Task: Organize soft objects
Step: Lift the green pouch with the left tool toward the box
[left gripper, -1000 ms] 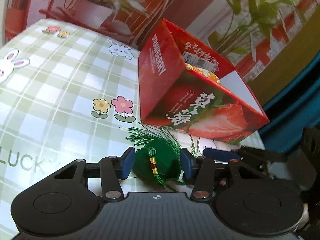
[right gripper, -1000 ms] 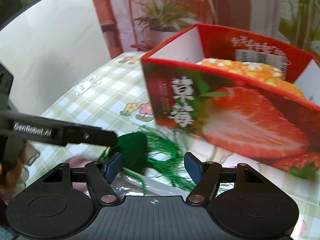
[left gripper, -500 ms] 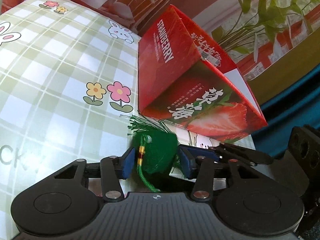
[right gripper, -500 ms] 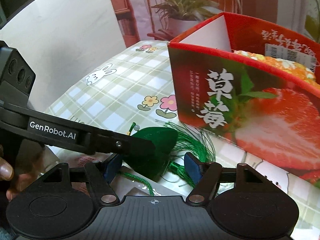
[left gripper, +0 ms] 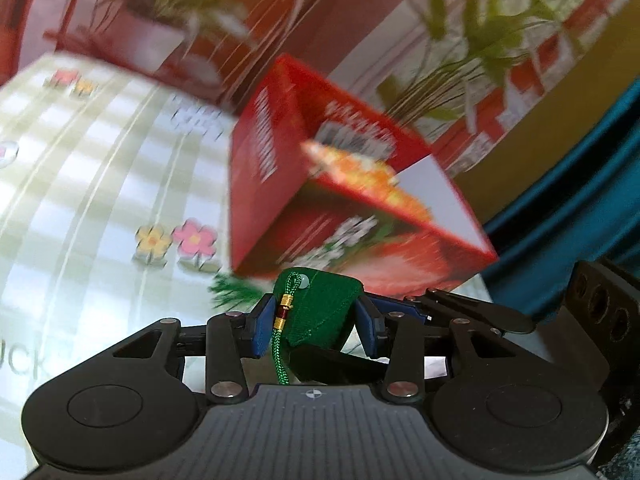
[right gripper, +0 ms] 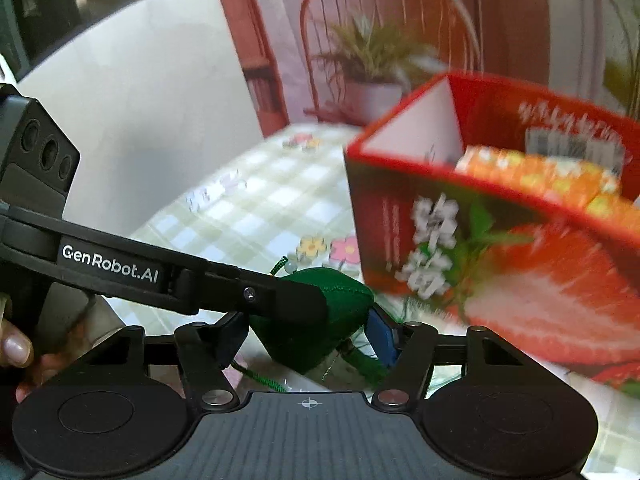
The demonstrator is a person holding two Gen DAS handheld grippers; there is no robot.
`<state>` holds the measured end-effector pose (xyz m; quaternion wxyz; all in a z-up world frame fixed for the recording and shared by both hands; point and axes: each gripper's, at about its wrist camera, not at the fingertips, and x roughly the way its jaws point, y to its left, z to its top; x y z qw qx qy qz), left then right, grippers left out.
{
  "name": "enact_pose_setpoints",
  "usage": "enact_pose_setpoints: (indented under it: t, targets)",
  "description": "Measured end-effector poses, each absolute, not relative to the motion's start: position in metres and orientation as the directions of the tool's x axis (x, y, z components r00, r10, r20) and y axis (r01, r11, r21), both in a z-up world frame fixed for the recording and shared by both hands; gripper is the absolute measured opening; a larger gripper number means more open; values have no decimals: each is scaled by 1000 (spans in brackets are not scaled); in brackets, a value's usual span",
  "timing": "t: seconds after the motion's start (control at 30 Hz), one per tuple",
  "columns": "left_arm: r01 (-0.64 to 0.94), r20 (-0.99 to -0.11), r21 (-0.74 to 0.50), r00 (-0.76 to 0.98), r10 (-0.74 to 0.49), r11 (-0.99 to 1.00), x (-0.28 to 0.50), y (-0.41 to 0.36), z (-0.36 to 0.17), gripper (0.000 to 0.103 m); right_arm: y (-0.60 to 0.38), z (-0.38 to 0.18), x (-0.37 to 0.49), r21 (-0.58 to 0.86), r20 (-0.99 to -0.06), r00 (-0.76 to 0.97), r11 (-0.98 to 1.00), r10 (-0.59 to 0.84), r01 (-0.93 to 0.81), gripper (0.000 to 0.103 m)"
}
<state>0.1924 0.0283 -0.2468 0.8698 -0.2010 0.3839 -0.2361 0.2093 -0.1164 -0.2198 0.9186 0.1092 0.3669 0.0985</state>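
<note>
Between the left jaws sits a green felt sachet [left gripper: 324, 312], gold-beaded cord dangling.

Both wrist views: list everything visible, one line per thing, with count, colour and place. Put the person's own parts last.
green pouch: one, green with tassel, between the left gripper's pads.
strawberry box: one, red, open, on the table behind the pouch.
orange item: one, orange patterned, inside the box.
tablecloth: one, green-white check with flowers.
potted plants: blurred greenery behind the table.
left gripper: black, shut on the pouch.
right gripper: black, jaws closing around the pouch.
hand: one, left edge.
</note>
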Motion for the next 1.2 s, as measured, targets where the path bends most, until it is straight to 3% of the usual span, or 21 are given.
enact_pose_setpoints:
  t: [0.73, 0.97, 1.2]
  targets:
    - [487, -333, -284, 758, -561, 826, 194, -31, -96, 44, -176, -91, 194, 151, -327, 931, 981, 162, -118, 60]
    - [530, -271, -233, 770, -577, 816, 218, -57, -80, 44, -195, -59, 200, 39, -250, 964, 996, 91, -84, 60]
    - [581, -302, -251, 713, -633, 774, 272, -100, -99, 45, -240, -66, 211, -12, -267, 964, 1000, 7, -10, 60]
